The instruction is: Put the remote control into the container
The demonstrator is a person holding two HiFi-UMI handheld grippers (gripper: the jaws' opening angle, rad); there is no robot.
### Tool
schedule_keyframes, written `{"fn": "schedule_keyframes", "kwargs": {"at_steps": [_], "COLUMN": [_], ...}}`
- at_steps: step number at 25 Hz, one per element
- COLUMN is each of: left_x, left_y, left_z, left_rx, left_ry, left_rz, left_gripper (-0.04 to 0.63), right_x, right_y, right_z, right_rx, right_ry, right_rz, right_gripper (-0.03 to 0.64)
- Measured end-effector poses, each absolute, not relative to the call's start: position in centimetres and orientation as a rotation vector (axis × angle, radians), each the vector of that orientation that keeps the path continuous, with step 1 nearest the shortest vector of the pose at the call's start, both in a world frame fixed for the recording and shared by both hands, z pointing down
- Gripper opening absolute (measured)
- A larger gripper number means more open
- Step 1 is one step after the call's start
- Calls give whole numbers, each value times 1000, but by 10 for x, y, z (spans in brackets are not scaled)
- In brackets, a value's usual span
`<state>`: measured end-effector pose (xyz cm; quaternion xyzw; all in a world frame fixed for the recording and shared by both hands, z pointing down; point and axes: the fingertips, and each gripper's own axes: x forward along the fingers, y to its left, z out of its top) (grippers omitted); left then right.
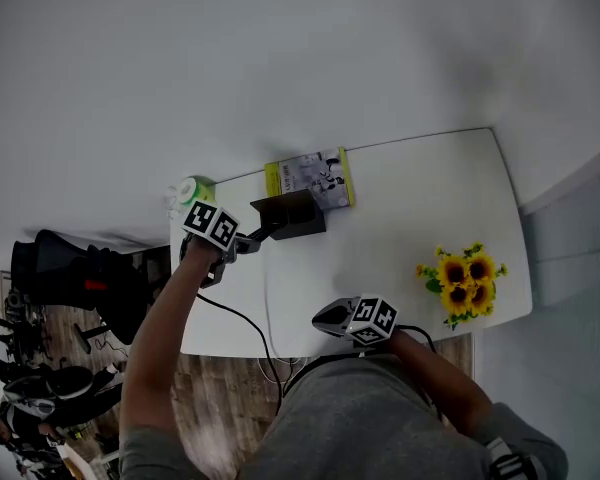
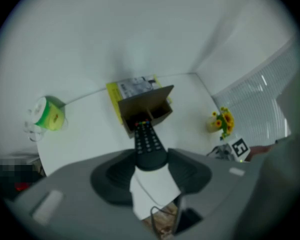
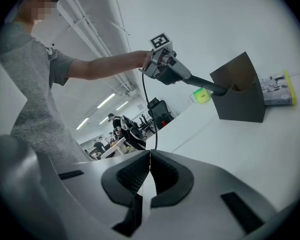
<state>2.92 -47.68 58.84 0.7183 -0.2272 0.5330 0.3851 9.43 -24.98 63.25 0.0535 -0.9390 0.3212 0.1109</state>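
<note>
My left gripper [image 2: 151, 168] is shut on the near end of a black remote control [image 2: 148, 141]. The remote's far end, with its coloured buttons, reaches into the open top of the dark divided container [image 2: 146, 108]. From the head view the left gripper [image 1: 248, 241] hovers left of the container [image 1: 292, 215] at the back of the white table, and the remote [image 1: 265, 232] bridges the gap. The right gripper view shows the remote [image 3: 210, 87] slanting down into the container [image 3: 240, 98]. Near the table's front edge, my right gripper [image 1: 326, 317] is shut and holds nothing.
A yellow-edged booklet [image 1: 314, 179] lies flat behind the container. A green roll [image 1: 193, 190] stands at the table's back left corner. A bunch of sunflowers [image 1: 462, 281] sits at the right end. A black cable [image 1: 242, 320] hangs over the front edge. People and chairs fill the room beyond.
</note>
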Motion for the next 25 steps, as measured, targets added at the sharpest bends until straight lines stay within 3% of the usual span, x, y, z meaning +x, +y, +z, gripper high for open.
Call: {"fn": "schedule_keyframes", "kwargs": {"at_steps": [25], "left_x": [44], "left_y": [-506], "left_z": [627], "left_rx": [1576], "left_ry": [-434], "left_rz": [1537], "left_gripper": [201], "right_x": [103], "right_y": [-407], "right_z": [578], "right_rx": [387], "right_ry": [-2880], "right_rz": [836], "right_gripper": [17]}}
